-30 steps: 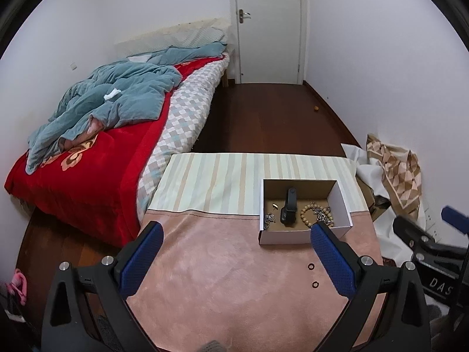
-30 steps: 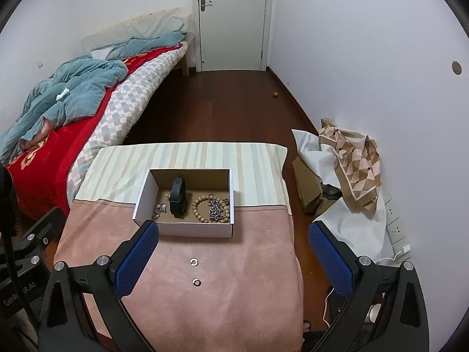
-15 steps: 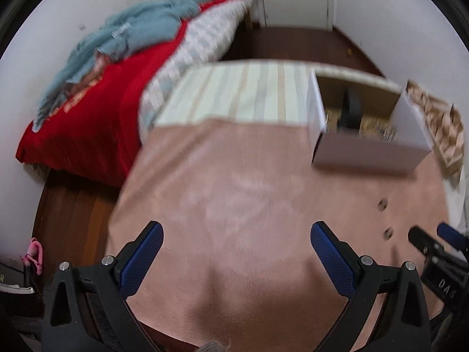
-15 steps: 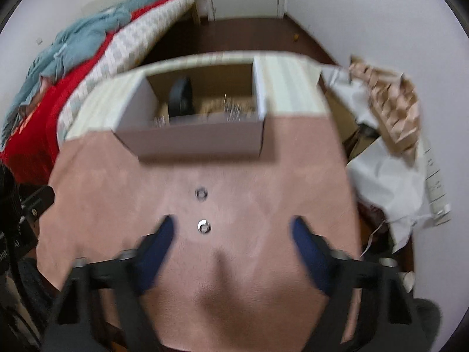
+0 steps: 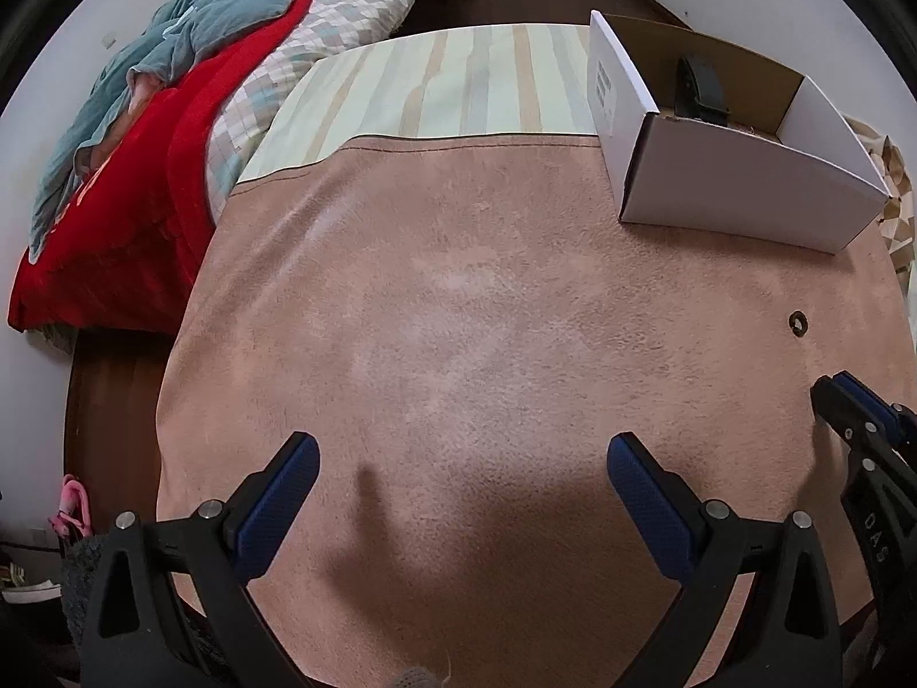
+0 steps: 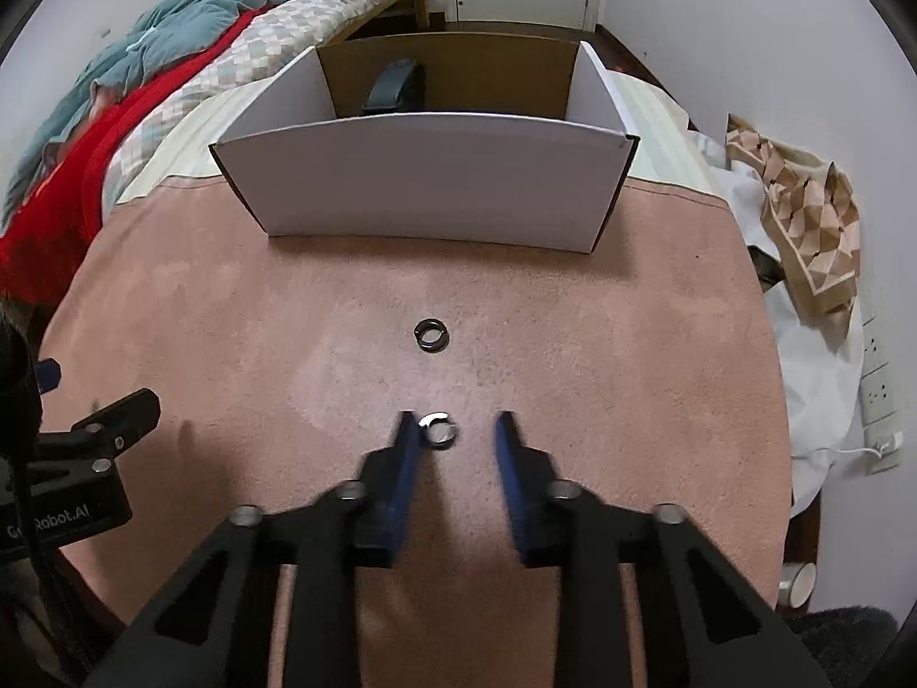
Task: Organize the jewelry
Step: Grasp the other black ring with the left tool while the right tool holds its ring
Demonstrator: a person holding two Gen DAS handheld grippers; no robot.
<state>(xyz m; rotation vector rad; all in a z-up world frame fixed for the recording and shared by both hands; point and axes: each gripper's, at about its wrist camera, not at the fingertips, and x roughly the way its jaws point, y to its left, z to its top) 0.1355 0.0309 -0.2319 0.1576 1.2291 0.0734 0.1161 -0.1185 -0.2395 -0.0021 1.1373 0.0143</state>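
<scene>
- Right gripper [image 6: 453,421]: jaws partly spread around the silver ring [image 6: 440,430], left finger touching it.
- Left gripper [image 5: 458,467]: jaws wide apart over the pink cloth [image 5: 487,315].
- Black ring [image 6: 432,335] lies between the silver ring and the white box [image 6: 424,178].

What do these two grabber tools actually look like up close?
Both are alike: the left gripper and right gripper have black angular frames with triangular cut-outs, silver round bolt heads, and two fingers faced with textured blue pads. White lettering marks their bodies, only partly readable. No sleeves or hands show.

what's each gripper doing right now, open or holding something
left gripper: open wide, holding nothing.
right gripper: open, narrowed around the silver ring, not yet clamped on it.
</scene>
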